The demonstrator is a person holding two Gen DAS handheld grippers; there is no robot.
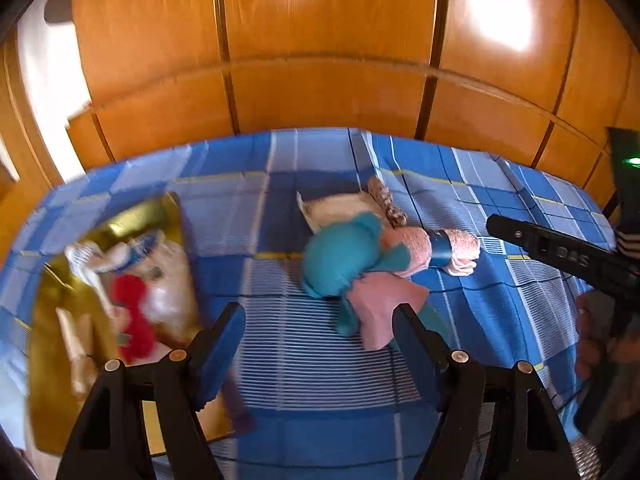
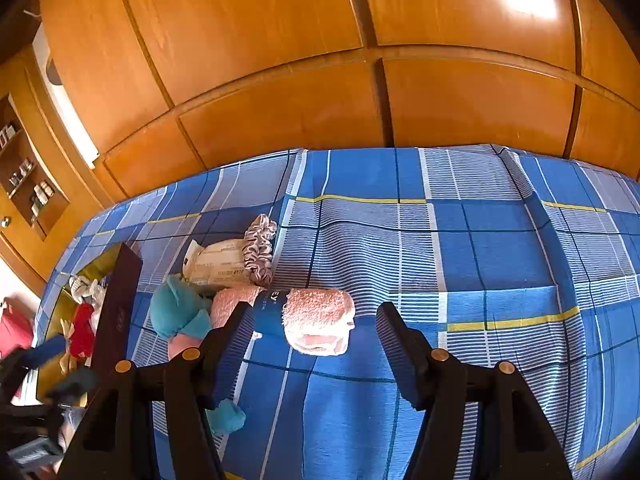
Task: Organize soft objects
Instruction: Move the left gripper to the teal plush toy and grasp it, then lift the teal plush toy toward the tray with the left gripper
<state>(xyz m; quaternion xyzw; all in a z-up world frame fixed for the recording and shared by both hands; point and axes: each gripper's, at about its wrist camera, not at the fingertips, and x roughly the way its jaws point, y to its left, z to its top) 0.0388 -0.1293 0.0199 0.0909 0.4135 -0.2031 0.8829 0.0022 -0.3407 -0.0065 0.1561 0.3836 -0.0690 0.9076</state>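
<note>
A teal plush toy in a pink dress (image 1: 348, 276) lies on the blue checked bedspread (image 1: 320, 360); it also shows in the right wrist view (image 2: 180, 314). Beside it lie a rolled pink towel with a blue band (image 2: 316, 320), a cream packet (image 2: 218, 262) and a pinkish scrunchie (image 2: 260, 248). My left gripper (image 1: 320, 320) is open and empty, just short of the plush. My right gripper (image 2: 314, 326) is open, its jaws on either side of the towel's near end. A gold box (image 1: 56, 360) at the left holds a red plush (image 1: 134, 320) and white soft toys.
Wooden wardrobe doors (image 2: 320, 60) rise behind the bed. An open shelf with small bottles (image 2: 28, 184) stands at the far left. The right gripper's body (image 1: 560, 248) shows in the left wrist view. The bedspread to the right is bare.
</note>
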